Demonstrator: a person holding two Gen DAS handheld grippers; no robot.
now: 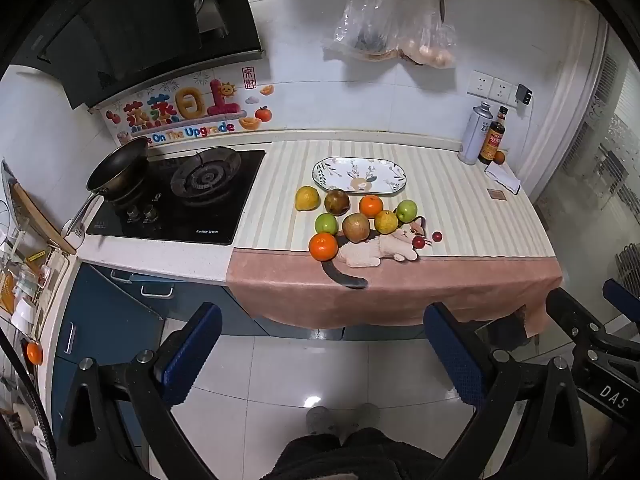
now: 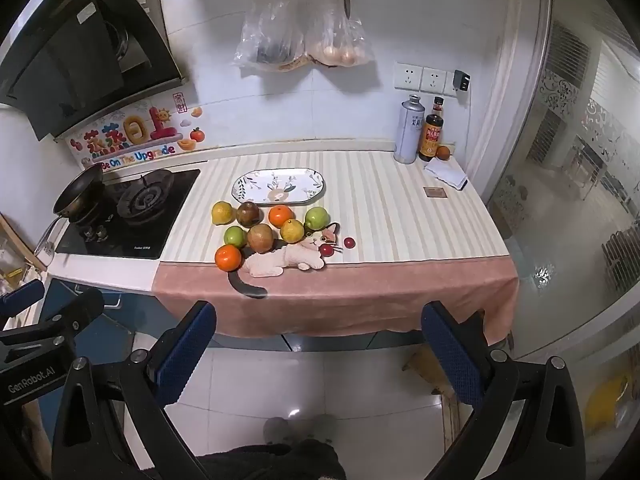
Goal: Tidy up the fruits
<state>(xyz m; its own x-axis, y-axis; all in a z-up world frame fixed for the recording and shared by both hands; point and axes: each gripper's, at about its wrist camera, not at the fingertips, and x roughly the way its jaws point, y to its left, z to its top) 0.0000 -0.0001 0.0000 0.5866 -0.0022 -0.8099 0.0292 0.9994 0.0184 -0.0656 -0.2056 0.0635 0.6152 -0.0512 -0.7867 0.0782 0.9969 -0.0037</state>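
Striped cream cloth (image 2: 400, 216) with a pink hem covers the counter, and here is the count: two oranges, one at the near left corner of the cluster (image 2: 228, 257) and one in the back row (image 2: 281, 216); two green apples (image 2: 234, 236) (image 2: 317, 217); two brownish pears or apples, hard to tell which (image 2: 248, 213) (image 2: 260, 237); two yellow citrus fruits (image 2: 222, 213) (image 2: 292, 231); and two small red fruits (image 2: 327, 249) (image 2: 349, 242) by the printed cat's face (image 2: 316, 240). That makes ten pieces, all huddled on the cloth just in front of one oval patterned plate (image 2: 279, 186), which has nothing on it. The left gripper (image 1: 322, 354) hangs over the floor, off the counter edge, jaws spread wide with nothing between them; the fruit sits at its twelve o'clock, well apart. The right gripper (image 2: 318, 354) also gapes wide and bare, and the cluster lies around its eleven o'clock, well apart too. Also in view are one frying pan (image 2: 80, 196) on the hob at ten o'clock, and one metal canister (image 2: 409, 130) and one sauce bottle (image 2: 431, 130) at one o'clock.
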